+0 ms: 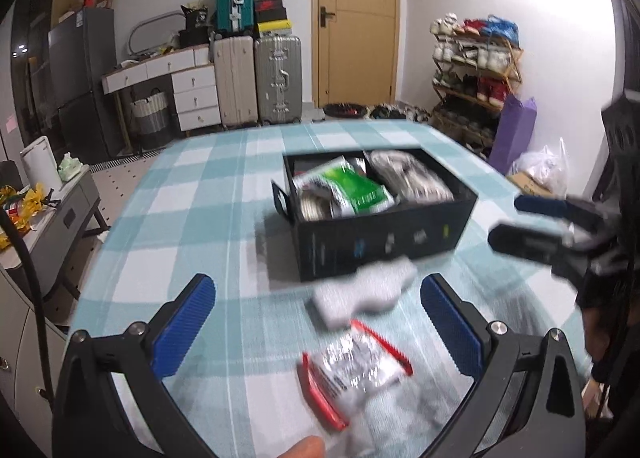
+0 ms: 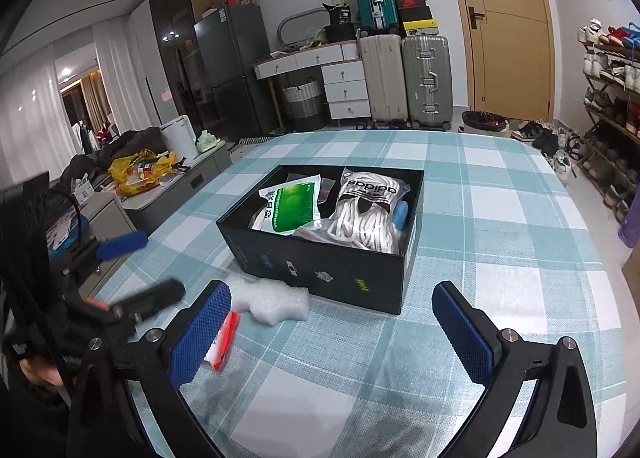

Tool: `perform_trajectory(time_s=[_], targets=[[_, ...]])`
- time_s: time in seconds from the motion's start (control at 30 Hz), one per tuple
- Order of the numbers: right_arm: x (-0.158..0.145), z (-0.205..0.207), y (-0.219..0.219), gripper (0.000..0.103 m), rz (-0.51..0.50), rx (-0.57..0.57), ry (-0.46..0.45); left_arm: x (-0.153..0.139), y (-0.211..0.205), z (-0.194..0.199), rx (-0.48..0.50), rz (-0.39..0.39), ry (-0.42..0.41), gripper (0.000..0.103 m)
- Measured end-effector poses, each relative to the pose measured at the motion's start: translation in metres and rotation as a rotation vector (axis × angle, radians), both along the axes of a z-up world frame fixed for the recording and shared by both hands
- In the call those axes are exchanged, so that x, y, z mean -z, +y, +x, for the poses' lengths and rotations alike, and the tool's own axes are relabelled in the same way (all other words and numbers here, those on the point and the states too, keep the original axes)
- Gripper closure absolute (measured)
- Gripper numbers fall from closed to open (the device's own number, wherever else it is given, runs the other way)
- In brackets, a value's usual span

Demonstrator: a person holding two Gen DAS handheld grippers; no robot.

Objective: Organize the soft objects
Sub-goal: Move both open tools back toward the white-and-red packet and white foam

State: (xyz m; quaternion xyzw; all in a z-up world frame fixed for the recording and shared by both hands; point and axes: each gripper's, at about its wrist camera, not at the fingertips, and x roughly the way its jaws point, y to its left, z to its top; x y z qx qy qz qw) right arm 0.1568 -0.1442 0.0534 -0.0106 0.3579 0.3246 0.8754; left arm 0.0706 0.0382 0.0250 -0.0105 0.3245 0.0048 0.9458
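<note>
Your left claw point(image 1: 318, 324) is spread wide with nothing between its blue pads point(image 1: 182, 324), hovering above the checked desk point(image 1: 192, 194). Directly between the pads lie two soft objects: a white foam piece point(image 1: 362, 290) and, nearer you at 6 o'clock, a clear packet with red edges point(image 1: 354, 372); whether the two touch cannot be told through the blur. Your right claw point(image 2: 332, 332) is likewise spread and holds nothing. From it, the foam piece point(image 2: 272, 300) lies at 11 o'clock, just in front of the black box point(image 2: 320, 270), and the red-edged packet point(image 2: 224, 342) shows beside the left pad. The box sits at 12 o'clock and holds a green-and-white pouch point(image 2: 290, 208) on its left side and a bagged white rope bundle point(image 2: 366, 214) on its right.
</note>
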Motion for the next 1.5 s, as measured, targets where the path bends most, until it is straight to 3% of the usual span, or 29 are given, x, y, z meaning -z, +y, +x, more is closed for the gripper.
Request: perform_trajectory(time_s=[0.23, 0.4, 0.7, 1.2, 1.3, 1.43, 1.5], targets=[[0.006, 0.001, 0.001, 0.001, -0.015, -0.001, 0.021, 0.018, -0.007, -0.003, 0.031, -0.007, 0.059, 0.0], [0.01, 0.001, 0.003, 0.001, -0.022, -0.005, 0.03, 0.027, -0.013, -0.006, 0.032, 0.039, 0.08, 0.0], [0.018, 0.002, 0.008, 0.001, -0.052, -0.006, 0.052, 0.036, -0.014, -0.003, 0.068, -0.011, 0.155, 0.0], [0.028, 0.006, 0.01, 0.001, -0.082, 0.003, 0.085, 0.04, -0.021, 0.002, 0.047, 0.025, 0.186, 0.001], [0.029, 0.006, 0.01, 0.001, -0.085, 0.008, 0.09, 0.042, -0.02, 0.003, 0.056, 0.02, 0.191, 0.01], [0.03, 0.007, 0.009, 0.001, -0.085, 0.013, 0.098, 0.044, -0.021, 0.002, 0.083, 0.02, 0.196, 0.029], [0.031, 0.007, 0.009, 0.001, -0.087, 0.013, 0.101, 0.043, -0.023, 0.001, 0.105, 0.023, 0.191, 0.03]])
